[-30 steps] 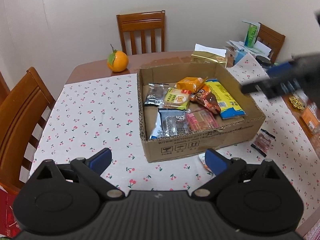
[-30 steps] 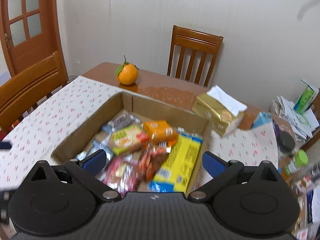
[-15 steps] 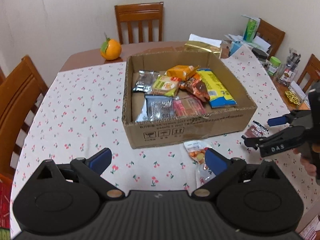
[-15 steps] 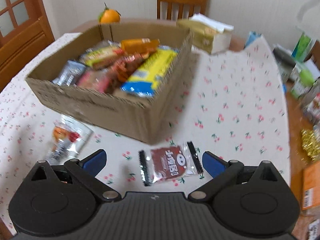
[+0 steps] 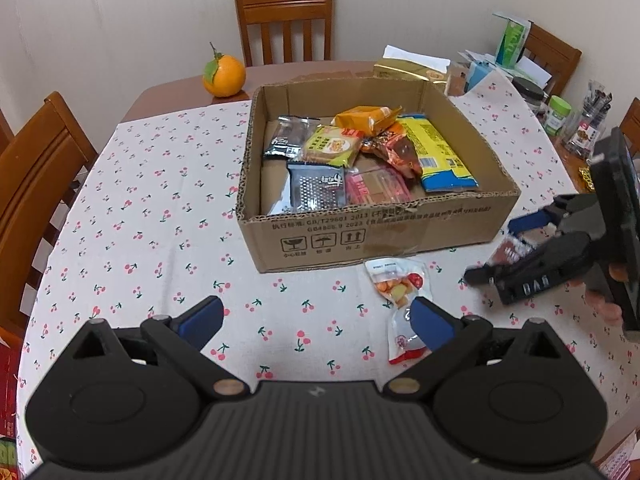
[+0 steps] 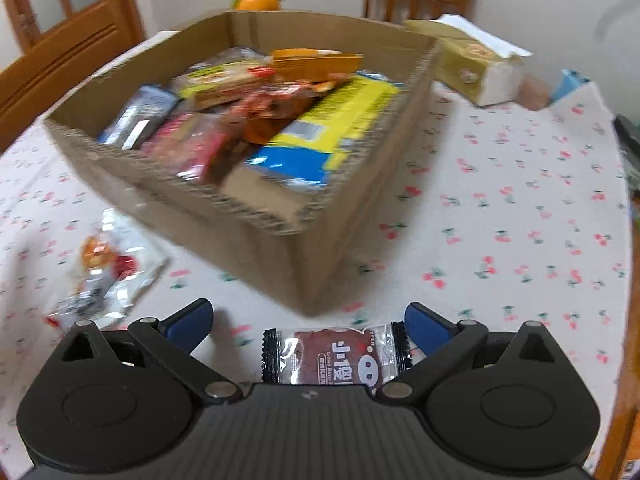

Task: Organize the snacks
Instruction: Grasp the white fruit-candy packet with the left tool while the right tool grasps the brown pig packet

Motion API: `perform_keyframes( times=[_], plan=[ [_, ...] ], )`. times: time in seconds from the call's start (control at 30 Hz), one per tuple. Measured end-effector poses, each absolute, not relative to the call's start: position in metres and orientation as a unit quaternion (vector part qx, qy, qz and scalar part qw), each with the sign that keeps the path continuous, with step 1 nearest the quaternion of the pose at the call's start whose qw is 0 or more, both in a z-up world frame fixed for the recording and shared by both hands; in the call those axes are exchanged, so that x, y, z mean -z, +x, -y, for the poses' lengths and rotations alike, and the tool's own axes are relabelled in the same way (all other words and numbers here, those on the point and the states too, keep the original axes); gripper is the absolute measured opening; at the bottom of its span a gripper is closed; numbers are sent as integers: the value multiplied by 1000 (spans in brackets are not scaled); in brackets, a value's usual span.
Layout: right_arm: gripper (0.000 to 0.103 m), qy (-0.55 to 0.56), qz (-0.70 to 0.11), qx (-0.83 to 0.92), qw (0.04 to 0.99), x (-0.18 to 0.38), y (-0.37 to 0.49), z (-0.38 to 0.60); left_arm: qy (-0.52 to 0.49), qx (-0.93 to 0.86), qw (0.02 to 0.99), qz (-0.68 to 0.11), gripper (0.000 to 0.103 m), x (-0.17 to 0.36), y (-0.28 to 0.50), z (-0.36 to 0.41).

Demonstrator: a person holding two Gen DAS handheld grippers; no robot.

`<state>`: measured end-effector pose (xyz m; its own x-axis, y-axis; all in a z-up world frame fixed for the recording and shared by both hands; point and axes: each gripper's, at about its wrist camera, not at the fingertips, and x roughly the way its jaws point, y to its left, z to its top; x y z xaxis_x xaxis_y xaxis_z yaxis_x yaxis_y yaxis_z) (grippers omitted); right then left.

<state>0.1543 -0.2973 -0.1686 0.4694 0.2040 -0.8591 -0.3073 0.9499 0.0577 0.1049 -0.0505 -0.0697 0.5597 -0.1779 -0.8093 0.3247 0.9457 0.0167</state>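
Note:
An open cardboard box (image 5: pixel 400 232) holding several snack packets stands on the cherry-print tablecloth; it also shows in the right wrist view (image 6: pixel 280 216). My right gripper (image 6: pixel 308 320) is open, low over a dark red snack packet (image 6: pixel 336 354) that lies between its fingers by the box's near corner. In the left wrist view the right gripper (image 5: pixel 500 250) straddles that packet (image 5: pixel 508 250). A clear packet of orange snacks (image 5: pixel 398 288) lies in front of the box, also in the right wrist view (image 6: pixel 104 268). My left gripper (image 5: pixel 318 316) is open and empty above the cloth.
An orange (image 5: pixel 224 76) sits at the table's far edge. A gold tissue box (image 5: pixel 412 68) stands behind the cardboard box. Jars and papers (image 5: pixel 560 108) crowd the right side. Wooden chairs (image 5: pixel 36 176) stand around the table.
My right gripper has swung from above the box down to the table on its right and closed in on the dark red packet. The left gripper has drawn back slightly.

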Motion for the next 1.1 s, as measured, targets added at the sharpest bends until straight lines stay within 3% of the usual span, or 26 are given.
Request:
perform_keyframes(
  times=[0.4, 0.73, 1.1],
  plan=[
    [103, -77, -541, -227, 806, 158, 104, 259, 79, 168, 872, -454, 99, 75, 110, 57],
    [103, -104, -533, -240, 804, 161, 121, 243, 78, 173, 866, -462, 99, 78, 109, 58],
    [103, -79, -567, -237, 785, 153, 62, 238, 93, 211, 848, -477, 99, 103, 116, 86]
  ],
)
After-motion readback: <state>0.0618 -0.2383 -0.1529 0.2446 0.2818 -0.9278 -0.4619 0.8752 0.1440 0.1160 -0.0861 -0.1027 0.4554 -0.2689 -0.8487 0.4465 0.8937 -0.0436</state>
